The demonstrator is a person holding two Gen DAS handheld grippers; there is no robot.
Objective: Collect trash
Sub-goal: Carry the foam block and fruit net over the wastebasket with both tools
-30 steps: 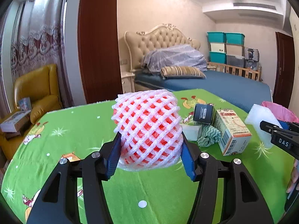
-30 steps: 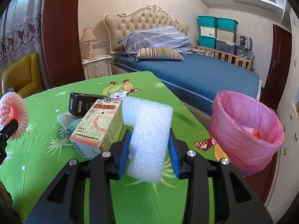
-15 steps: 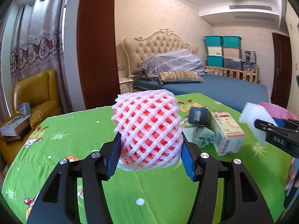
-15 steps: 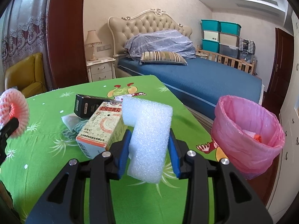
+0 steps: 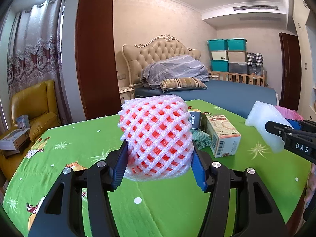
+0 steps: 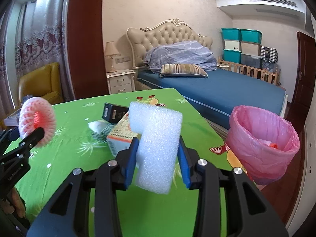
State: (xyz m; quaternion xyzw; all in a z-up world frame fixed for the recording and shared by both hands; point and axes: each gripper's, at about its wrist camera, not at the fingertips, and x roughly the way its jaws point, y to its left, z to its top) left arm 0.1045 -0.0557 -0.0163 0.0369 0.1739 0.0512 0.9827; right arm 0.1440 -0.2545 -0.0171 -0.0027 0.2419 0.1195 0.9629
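My left gripper (image 5: 158,158) is shut on a pink and white foam fruit net (image 5: 156,136), held above the green tablecloth (image 5: 79,138). My right gripper (image 6: 158,154) is shut on a white foam block (image 6: 158,144). A bin lined with a pink bag (image 6: 262,144) stands off the table's right edge, with some trash inside. On the table lie a cardboard box (image 5: 223,134), a black box (image 5: 195,120) and a striped cloth (image 5: 201,138). The right gripper with the foam block (image 5: 264,124) shows at the right of the left wrist view; the fruit net (image 6: 36,122) shows at the left of the right wrist view.
A bed with a blue sheet (image 6: 227,90) stands behind the table. A yellow armchair (image 5: 33,106) is at the left, a nightstand (image 6: 120,81) with a lamp beside the bed, and stacked storage bins (image 6: 241,45) at the back wall. A dark wooden door panel (image 5: 94,49) rises behind the table.
Both grippers have lifted a little and shifted, each keeping its grip. The table items now sit lower and nearer in both views, and the pink bin looks closer in the right wrist view.
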